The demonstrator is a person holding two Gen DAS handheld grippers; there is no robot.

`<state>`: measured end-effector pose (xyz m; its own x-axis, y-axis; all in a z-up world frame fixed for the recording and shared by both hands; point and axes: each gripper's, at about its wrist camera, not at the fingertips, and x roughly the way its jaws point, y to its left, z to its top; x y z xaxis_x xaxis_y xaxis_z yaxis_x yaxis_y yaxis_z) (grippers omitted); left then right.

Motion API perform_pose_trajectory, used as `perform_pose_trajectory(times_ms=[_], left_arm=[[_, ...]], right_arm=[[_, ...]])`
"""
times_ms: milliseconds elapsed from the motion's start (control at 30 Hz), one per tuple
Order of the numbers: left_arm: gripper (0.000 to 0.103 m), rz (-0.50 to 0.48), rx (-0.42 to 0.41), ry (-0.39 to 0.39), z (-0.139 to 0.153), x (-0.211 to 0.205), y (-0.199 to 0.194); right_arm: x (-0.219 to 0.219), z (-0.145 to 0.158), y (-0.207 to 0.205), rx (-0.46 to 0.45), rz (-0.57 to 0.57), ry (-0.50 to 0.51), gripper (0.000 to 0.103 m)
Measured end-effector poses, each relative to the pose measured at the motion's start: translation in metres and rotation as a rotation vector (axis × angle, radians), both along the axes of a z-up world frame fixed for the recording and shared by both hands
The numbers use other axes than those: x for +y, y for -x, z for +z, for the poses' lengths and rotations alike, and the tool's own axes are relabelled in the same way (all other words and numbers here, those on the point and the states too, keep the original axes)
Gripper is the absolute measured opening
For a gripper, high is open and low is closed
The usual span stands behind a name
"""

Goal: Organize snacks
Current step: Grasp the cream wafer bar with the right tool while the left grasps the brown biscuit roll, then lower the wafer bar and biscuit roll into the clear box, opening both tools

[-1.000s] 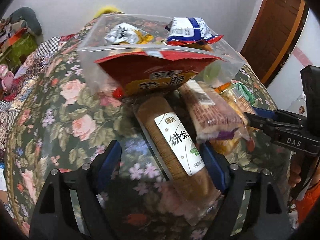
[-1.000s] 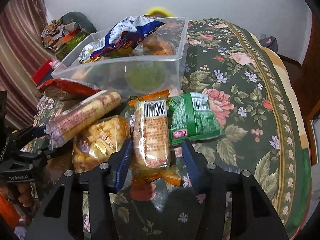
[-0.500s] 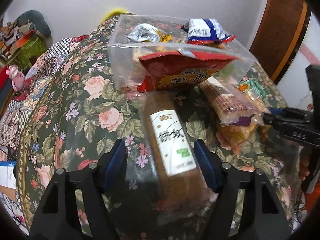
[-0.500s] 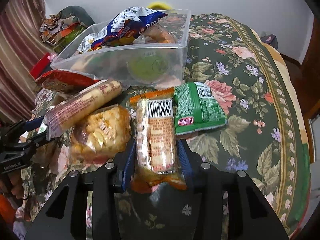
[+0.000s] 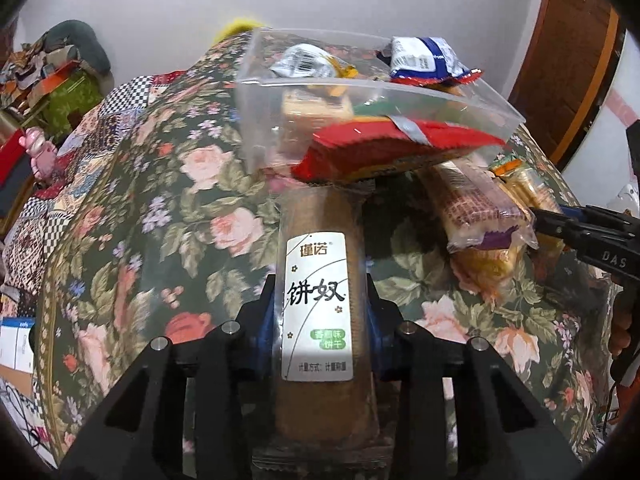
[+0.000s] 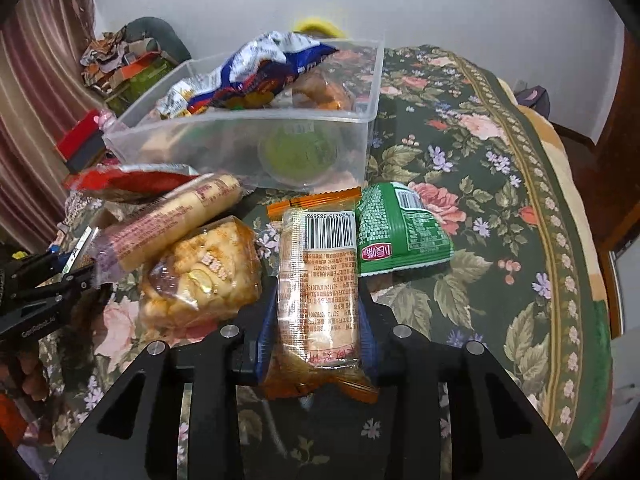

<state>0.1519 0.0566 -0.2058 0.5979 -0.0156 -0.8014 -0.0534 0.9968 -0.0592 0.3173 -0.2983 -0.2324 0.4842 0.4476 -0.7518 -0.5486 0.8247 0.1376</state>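
1. Clear bin [image 6: 240, 140] at the far side already holds several packets.
2. Left gripper [image 5: 320, 320] clamps the brown biscuit roll [image 5: 318, 300]; right gripper [image 6: 318, 320] clamps the orange cracker pack [image 6: 316, 280] — both near.
3. Left on the cloth — green packet [image 6: 400, 232], red packet [image 6: 132, 180], two more.

Red packet [image 5: 384, 152] blocking bin [image 5: 400, 92] front, floral cloth [image 6: 500, 208] right (bare)

Floral tablecloth [image 6: 500, 184], brown door [image 5: 568, 52]

Black hand-held gripper [image 5: 320, 320], blue pads [image 5: 262, 332]
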Motion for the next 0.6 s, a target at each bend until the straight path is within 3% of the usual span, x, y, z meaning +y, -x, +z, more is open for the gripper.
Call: perform_pose_trajectory(times_ms=[333,600], left_arm=[[0.037,0.027,-0.082,0.009,0.043,0.016,0.023],[0.037,0.028,-0.152,0.010,0.081,0.021,0.020]], right_arm=[[-0.006,0.035,0.009,-0.071,-0.005,-0.053,0.032],[-0.005,0.058,0.011,-0.122,0.001,-0.076,0.032]])
